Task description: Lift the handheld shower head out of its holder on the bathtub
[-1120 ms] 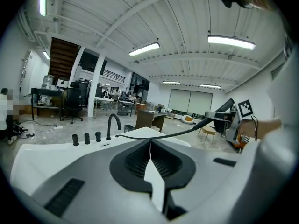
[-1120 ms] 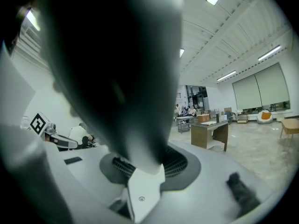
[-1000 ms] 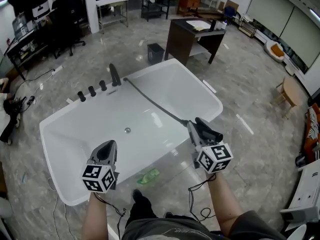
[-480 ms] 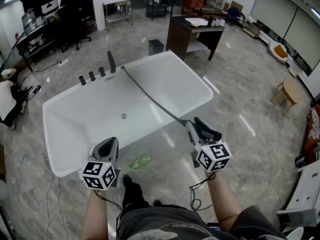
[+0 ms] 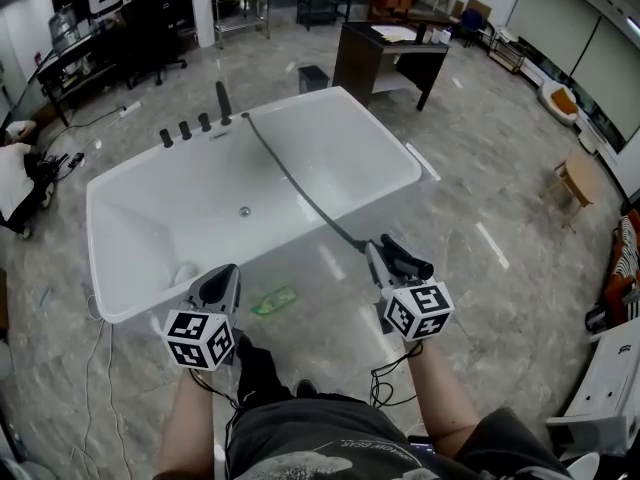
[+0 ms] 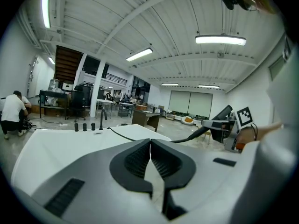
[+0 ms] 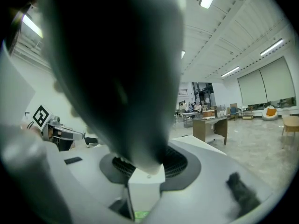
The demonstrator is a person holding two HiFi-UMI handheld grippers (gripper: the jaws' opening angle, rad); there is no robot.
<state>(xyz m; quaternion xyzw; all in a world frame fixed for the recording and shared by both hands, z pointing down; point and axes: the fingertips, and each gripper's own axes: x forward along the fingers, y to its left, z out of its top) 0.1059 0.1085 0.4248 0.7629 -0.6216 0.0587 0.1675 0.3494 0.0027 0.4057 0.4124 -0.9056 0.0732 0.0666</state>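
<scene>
Holding shower head (image 5: pixel 408 261) pinched in right gripper (image 5: pixel 386 258), outside bathtub's (image 5: pixel 290 103) near rim, long axis in line with hose (image 5: pixel 300 190) to far rim; with left gripper (image 5: pixel 218 286) pressed together, empty, farther off.

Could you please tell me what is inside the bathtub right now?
Only a drain shows in the bathtub; the hose crosses above it. The floor strip beneath the hose is covered.

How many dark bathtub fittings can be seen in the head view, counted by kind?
Short knobs: 3
Tall spout: 1
Hose: 1
Shower head: 1
Total: 6
</scene>
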